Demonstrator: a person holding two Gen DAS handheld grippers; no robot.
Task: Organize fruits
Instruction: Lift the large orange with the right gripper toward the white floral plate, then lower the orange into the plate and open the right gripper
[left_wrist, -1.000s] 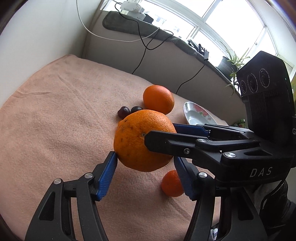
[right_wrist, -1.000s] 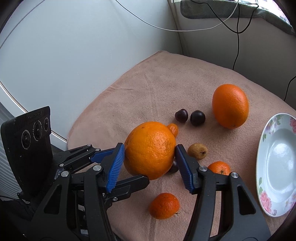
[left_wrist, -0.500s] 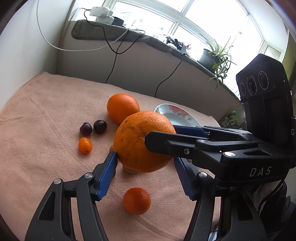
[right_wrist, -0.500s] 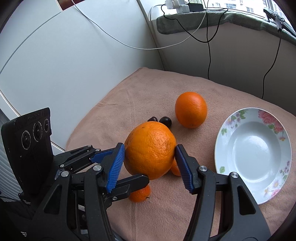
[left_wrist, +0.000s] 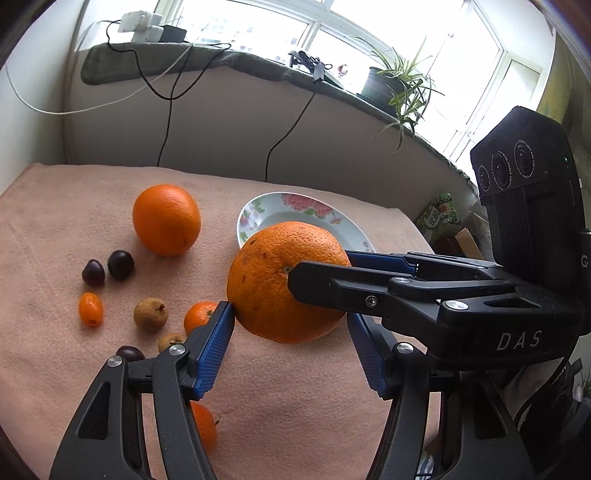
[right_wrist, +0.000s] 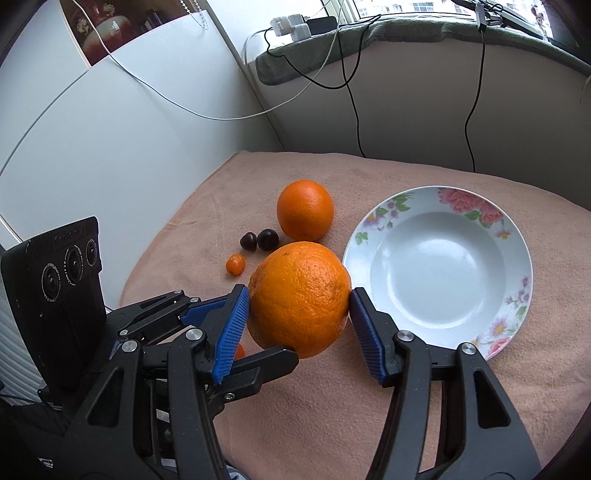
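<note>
Orange, raised just beside the floral plate, is clamped from both sides by left tongs and right tongs.

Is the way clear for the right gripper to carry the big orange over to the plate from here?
Probably yes. The right gripper and left gripper both clamp the big orange above the cloth, and the plate lies empty just beside it, with nothing between. The other orange sits off to the side.
</note>
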